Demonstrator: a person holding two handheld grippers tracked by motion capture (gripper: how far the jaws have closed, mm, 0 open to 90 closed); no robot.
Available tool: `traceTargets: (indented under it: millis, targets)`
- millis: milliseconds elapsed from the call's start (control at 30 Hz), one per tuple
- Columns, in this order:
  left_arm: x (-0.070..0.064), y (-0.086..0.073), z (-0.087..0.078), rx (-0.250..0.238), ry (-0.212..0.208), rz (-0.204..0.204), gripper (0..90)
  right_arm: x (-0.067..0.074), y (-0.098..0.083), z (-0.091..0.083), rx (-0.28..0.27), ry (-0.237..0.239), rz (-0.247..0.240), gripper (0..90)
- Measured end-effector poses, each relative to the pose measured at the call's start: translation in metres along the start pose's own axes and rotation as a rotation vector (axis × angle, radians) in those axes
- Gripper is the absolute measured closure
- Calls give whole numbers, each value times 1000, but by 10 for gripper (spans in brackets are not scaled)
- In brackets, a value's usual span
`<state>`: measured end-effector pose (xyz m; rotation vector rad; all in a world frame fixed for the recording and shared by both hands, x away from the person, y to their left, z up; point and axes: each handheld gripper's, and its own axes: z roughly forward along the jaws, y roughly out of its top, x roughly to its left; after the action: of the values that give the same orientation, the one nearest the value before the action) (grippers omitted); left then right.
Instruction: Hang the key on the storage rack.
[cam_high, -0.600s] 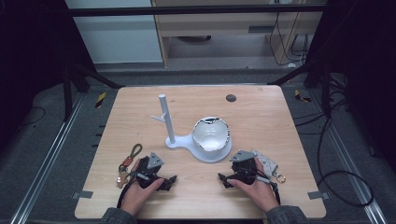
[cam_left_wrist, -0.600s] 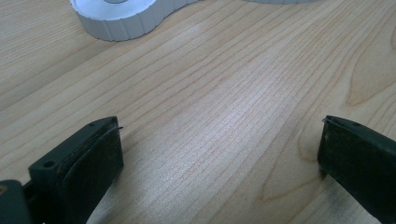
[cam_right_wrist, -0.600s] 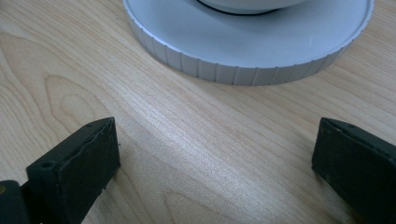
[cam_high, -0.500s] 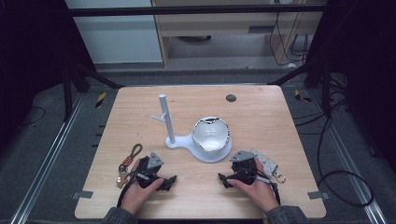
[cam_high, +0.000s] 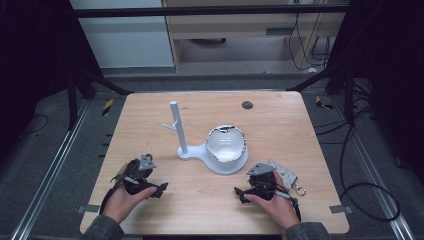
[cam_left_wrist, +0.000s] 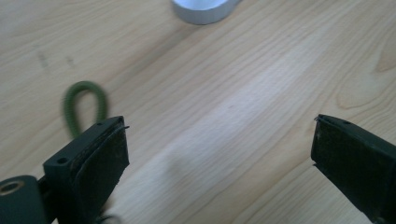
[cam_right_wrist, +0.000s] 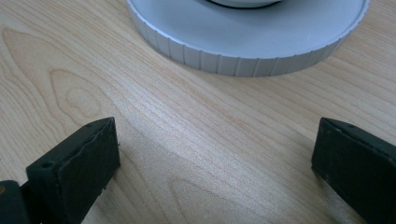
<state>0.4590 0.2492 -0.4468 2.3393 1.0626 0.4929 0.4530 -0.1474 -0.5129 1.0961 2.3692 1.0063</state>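
Two grippers rest low on the table (cam_high: 150, 105), unmoved since the earlier frames, so no step is under way. Your left gripper (cam_high: 156, 190) gapes wide and empty, the green cord loop (cam_left_wrist: 84, 108) just beside one jaw. Your right gripper (cam_high: 241, 192) is equally wide, empty, facing the white stand base (cam_right_wrist: 243, 39) holding the bowl (cam_high: 226, 144).

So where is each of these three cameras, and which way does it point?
High view: above the near edge, looking down on the wooden table; both hands show.
Left gripper view: rides the left gripper, facing tabletop and a green cord loop.
Right gripper view: rides the right gripper, facing the round white stand base, shared with the high view.
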Motion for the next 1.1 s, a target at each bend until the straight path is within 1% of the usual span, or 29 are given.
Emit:
traceTargets:
  millis: [33, 67, 133, 167, 200, 233, 267, 333, 367, 400, 433, 467, 500, 533, 567, 633, 667, 700, 733, 767, 833, 867, 933, 1000, 1033, 1100]
  targets:
    - [9, 2, -5, 21, 22, 2, 71, 0, 0, 0, 0, 0, 0, 10]
    - [9, 2, -5, 21, 22, 2, 82, 0, 0, 0, 0, 0, 0, 10]
    - [20, 4, -9, 35, 30, -26, 92, 0, 0, 0, 0, 1, 1, 9]
    - [31, 5, -13, 43, 40, -64, 122, 0, 0, 0, 1, 1, 2, 9]
    - [36, 5, -14, 57, 40, -85, 135, 1, 0, -1, 2, 3, 9, 9]
    - [41, 6, -15, 71, 36, -106, 162, 0, 0, -1, 2, 3, 5, 10]
    - [41, 6, -15, 71, 36, -106, 181, 0, 0, -1, 2, 3, 5, 10]
    - [51, 6, -14, 95, 33, -161, 195, 0, -1, -1, 3, 2, 0, 9]
    - [54, 7, -13, 113, 39, -167, 242, 1, -1, -1, 4, 3, 6, 9]
    - [59, 8, -10, 152, 61, -154, 280, 0, 0, -1, 3, 4, 2, 9]
    - [59, 8, -10, 152, 61, -154, 314, 0, 0, -1, 3, 4, 2, 9]
    - [60, 8, -8, 165, 56, -151, 314, 0, 0, -1, 3, 3, 2, 9]
    - [61, 7, -4, 192, 53, -151, 348, 0, -1, -1, 2, 2, -3, 9]
    - [61, 7, -4, 192, 53, -151, 370, 0, -1, -1, 2, 2, -3, 9]
    - [62, 7, 0, 212, 57, -146, 391, 0, -1, -1, 2, 2, -4, 9]
    - [63, 7, 2, 217, 59, -146, 423, 0, -1, -1, 1, 3, -4, 9]
    - [65, 6, 3, 221, 56, -151, 423, 0, -1, -1, 1, 4, -7, 9]
    - [67, 4, 5, 234, 52, -159, 447, 0, -1, -1, 4, 4, -11, 9]
    - [71, 2, 8, 250, 45, -171, 456, 0, -1, -2, 6, 7, -3, 9]
    - [71, 2, 8, 250, 45, -171, 475, 0, -1, -2, 5, 7, -3, 9]
    - [74, -1, 10, 263, 20, -189, 488, 0, -1, -2, 5, 7, -4, 9]
    - [74, -2, 12, 264, 15, -197, 492, 0, -1, -2, 5, 7, -4, 9]
    - [74, -3, 14, 281, 13, -185, 498, 0, -1, -2, 5, 7, -4, 9]
    - [73, -4, 16, 278, 3, -194, 505, 0, -1, -2, 5, 7, -3, 9]
    - [73, -4, 17, 285, 4, -186, 509, 0, -1, -2, 5, 7, -3, 9]
    - [73, -4, 19, 294, 1, -185, 512, 0, -1, -2, 5, 7, -4, 9]
